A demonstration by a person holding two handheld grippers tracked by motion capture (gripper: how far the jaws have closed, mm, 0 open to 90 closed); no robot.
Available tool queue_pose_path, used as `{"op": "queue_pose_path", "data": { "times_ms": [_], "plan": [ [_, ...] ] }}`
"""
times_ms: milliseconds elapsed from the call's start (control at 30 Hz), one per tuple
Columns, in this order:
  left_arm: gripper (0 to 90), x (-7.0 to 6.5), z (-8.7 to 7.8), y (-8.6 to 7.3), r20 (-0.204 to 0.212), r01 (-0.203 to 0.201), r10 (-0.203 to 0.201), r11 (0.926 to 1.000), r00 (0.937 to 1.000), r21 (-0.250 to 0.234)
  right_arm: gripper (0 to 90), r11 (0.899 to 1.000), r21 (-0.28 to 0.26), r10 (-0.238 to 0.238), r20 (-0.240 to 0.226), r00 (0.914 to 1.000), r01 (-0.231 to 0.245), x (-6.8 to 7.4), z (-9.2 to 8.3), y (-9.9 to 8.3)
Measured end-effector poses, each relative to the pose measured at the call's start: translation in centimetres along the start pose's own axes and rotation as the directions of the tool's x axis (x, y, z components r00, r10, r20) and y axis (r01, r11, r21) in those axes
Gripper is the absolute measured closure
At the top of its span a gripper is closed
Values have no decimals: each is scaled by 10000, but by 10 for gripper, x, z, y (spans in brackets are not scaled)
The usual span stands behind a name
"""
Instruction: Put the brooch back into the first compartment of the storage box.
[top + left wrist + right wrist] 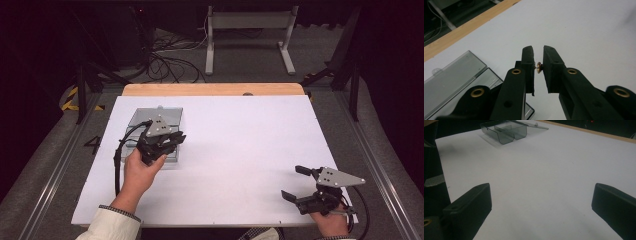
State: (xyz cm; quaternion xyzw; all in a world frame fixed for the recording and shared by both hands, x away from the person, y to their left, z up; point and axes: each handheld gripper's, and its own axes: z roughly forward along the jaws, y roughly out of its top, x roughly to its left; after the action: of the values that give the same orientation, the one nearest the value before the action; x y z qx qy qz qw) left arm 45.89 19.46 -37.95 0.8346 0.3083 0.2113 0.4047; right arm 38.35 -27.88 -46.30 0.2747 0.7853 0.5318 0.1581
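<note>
The left tool [538,67], mid-frame, pinches what looks like a small brass screw [539,67] beside the clear box [454,72]; the right tool [299,184] gapes wide at lower right.

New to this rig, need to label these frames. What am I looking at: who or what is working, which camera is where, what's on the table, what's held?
No robot arm here: a person holds a two-jaw gripper in each hand.

The high view looks down from above the person's side of the table, which is covered in white. The other two cameras ride on the grippers and look along their black jaws.

On the table lies a clear smoky box with its lid open.

The left gripper is beside the box, shut on a small brass-coloured part, pinched between the pads. What the part is, I cannot tell; it is too small.

The right gripper rests near the table's right front corner, jaws wide apart, nothing between them.
</note>
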Motion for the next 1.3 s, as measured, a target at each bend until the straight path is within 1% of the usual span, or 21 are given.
{"op": "queue_pose_path", "data": {
  "times_ms": [67,267,300,433,467,500,533,567,600,633,767,800,833,900,933,967,1000,1033,1200,1300],
  "plan": [
    [795,5,-3,-2,-160,31,-31,10000,9999,15,34,10000,11,-35,3,10000,35,0,0,0],
    [795,17,-10,-9,-439,386,-383,9992,9983,38,34,10000,27,-2,-13,10000,2,0,1,0],
    [795,20,-11,-10,-500,377,-373,9993,9981,58,34,10000,28,0,-13,10000,0,0,1,0],
    [795,27,-15,-14,-754,566,-556,9983,9956,105,34,10000,28,7,-15,10000,-7,0,1,0],
    [795,29,-16,-15,-828,560,-549,9984,9951,110,35,10000,29,9,-19,10000,-9,0,1,0],
    [795,31,-17,-16,-898,659,-647,9978,9939,114,35,10000,29,9,-19,10000,-9,0,1,0],
    [795,33,-18,-17,-982,636,-619,9979,9932,148,35,10000,31,8,-18,10000,-8,0,1,0],
    [795,34,-19,-18,-1030,731,-716,9973,9921,108,35,10000,34,5,-15,10000,-5,0,1,0],
    [795,37,-20,-19,-1074,717,-697,9973,9918,156,34,10000,35,11,-15,10000,-11,0,1,0],
    [795,39,-21,-20,-1176,780,-756,9968,9902,156,34,10000,25,-18,-25,10000,18,0,1,0],
    [795,47,-25,-25,-1364,999,-968,9949,9859,164,34,10000,32,-19,-29,10000,19,0,1,0],
    [795,49,-25,-26,-1419,1117,-1083,9936,9839,163,34,10000,32,-20,-28,10000,20,0,1,0],
    [795,52,-26,-28,-1510,1142,-1101,9933,9824,188,34,10000,48,6,-20,10000,-6,0,1,0],
    [795,57,-27,-31,-1537,1310,-1259,9911,9801,233,35,10000,48,2,-17,10000,-1,0,1,0],
    [795,59,-28,-32,-1661,1349,-1296,9906,9776,208,34,10000,50,-2,-20,10000,3,0,1,0],
    [795,60,-28,-33,-1670,1490,-1433,9886,9755,220,35,10000,58,-17,-21,10000,17,0,1,0],
    [795,63,-29,-35,-1688,1526,-1466,9880,9747,236,34,10000,61,-19,-21,10000,19,0,1,0],
    [795,65,-30,-36,-1804,1616,-1552,9866,9713,214,34,10000,62,-21,-21,10000,22,0,2,0],
    [795,73,-32,-42,-2020,1832,-1746,9827,9637,250,34,10000,52,-3,-21,10000,4,0,1,0],
    [795,77,-32,-45,-2104,2076,-1972,9778,9575,284,34,10000,56,-2,-28,10000,3,0,1,0]
  ]
}}
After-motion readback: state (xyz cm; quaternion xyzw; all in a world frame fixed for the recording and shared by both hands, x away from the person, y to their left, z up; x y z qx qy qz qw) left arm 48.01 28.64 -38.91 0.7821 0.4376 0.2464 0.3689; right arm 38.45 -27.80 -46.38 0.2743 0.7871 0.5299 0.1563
